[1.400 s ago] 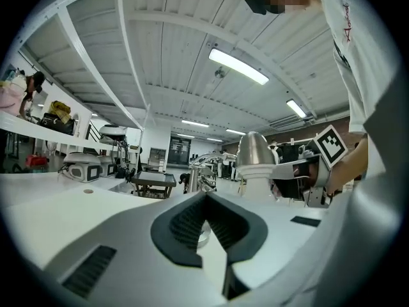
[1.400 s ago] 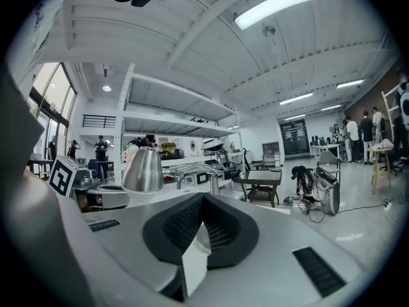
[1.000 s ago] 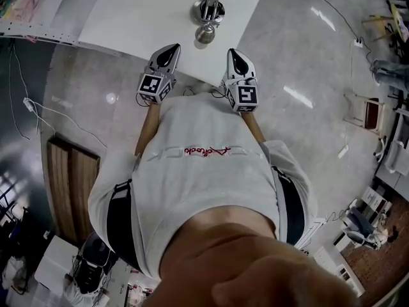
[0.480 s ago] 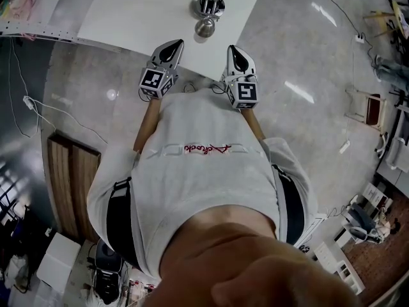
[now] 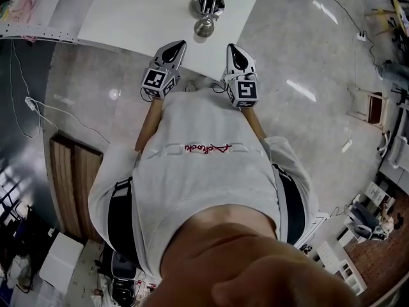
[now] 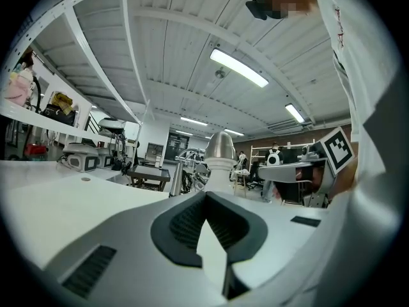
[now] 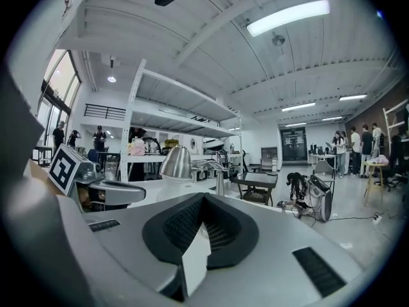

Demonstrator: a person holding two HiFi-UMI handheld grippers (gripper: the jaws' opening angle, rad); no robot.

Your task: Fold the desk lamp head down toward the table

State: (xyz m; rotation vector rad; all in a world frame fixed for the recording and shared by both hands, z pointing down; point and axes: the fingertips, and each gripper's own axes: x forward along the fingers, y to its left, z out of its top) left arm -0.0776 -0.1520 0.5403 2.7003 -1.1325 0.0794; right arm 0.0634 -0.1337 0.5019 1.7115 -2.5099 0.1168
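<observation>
Lamp (image 5: 205, 19) is sitting top centre, just ahead between left gripper (image 5: 177, 46) and right gripper (image 5: 231, 48), both closed empty, equally near.

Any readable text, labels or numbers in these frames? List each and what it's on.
Red script on the white shirt: too small and stylised to read.
Left marker cube, right marker cube: square patterns only, no letters.
Nothing else legible.

Right gripper (image 7: 203, 200) closed and empty, lamp head (image 7: 176, 164) beyond.
</observation>
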